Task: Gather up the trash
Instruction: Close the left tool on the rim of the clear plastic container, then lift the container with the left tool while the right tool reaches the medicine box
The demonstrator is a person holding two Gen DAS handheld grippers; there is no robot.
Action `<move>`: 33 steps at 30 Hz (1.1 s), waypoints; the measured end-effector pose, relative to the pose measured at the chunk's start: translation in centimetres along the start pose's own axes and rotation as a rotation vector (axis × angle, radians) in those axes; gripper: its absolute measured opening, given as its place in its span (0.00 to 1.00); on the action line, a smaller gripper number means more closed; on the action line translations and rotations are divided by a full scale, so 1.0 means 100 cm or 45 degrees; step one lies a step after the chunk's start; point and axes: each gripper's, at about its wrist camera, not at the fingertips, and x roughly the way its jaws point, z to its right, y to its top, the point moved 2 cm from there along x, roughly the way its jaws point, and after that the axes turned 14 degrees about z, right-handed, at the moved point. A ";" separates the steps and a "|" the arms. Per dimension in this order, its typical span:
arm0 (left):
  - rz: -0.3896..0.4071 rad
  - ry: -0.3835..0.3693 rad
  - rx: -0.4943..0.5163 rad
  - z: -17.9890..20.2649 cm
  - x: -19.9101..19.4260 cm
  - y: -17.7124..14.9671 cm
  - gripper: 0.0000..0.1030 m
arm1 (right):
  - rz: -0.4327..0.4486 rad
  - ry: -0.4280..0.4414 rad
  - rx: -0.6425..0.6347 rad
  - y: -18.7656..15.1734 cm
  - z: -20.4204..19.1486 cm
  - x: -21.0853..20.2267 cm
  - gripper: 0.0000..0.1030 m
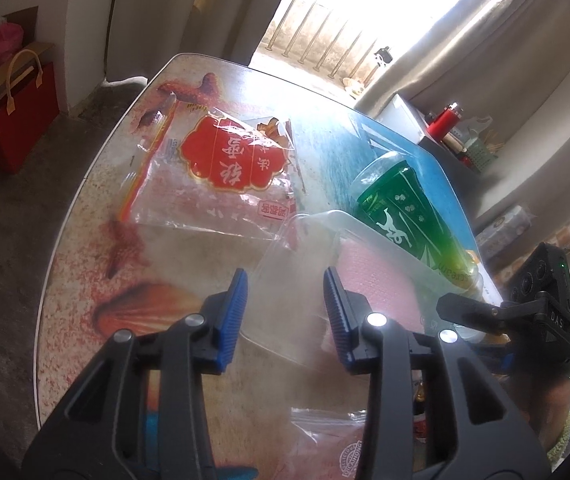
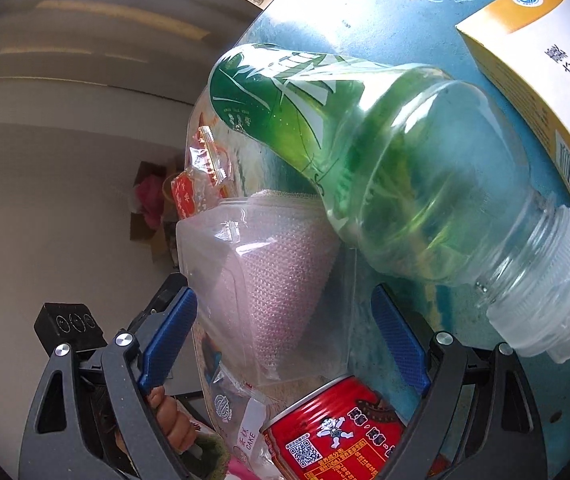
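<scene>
- The left claw [image 1: 285,292] hangs over a table [image 1: 85,264] printed with shells and sea. Its blue pads [image 1: 237,304] stand part way apart, on either side of the near corner of a clear plastic tray [image 1: 317,248]. I cannot tell whether the pads press on the tray wall.
- The tray lies mouth-down over a pink cloth [image 1: 377,276], which shows through its clear bottom.
- Beyond the tray, toward the window, lies a flat clear wrapper [image 1: 221,172] with a red label on it.
- A green bottle [image 1: 409,208] lies on its side just right of the tray, touching its far edge.
- A second clear wrapper [image 1: 333,440] lies at the near table edge, under the left claw.
- The right claw [image 2: 285,344] is wide apart and grips nothing. The tray [image 2: 221,248] and cloth [image 2: 281,280] fill the gap between its pads, and the near tray rim lies between the fingertips.
- In the right wrist view the bottle [image 2: 385,168] lies across the tray's far side, its clear cap [image 2: 557,304] pointing down-right past the right pad.
- A red can [image 2: 333,432] lies just below the right claw, near the tray's near edge.
- A white and orange box [image 2: 533,80] sits at the top right, beside the bottle's neck.
- A hand [image 2: 173,424] shows at the lower left of that view, beside the left claw's body.
- A red bag [image 1: 21,120] stands on the floor, well away from the table.
</scene>
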 end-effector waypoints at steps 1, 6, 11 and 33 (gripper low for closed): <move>0.000 -0.001 -0.001 0.000 0.000 0.000 0.36 | 0.000 0.010 0.004 0.000 -0.001 0.003 0.84; 0.001 0.004 0.002 0.000 0.000 0.000 0.36 | 0.003 0.062 0.015 0.001 -0.012 0.004 0.84; 0.007 -0.005 -0.013 -0.002 -0.002 0.000 0.36 | 0.050 0.093 -0.033 0.000 -0.028 -0.011 0.84; 0.069 -0.002 -0.130 -0.041 -0.070 -0.026 0.34 | 0.018 0.365 -0.694 -0.054 -0.196 -0.048 0.84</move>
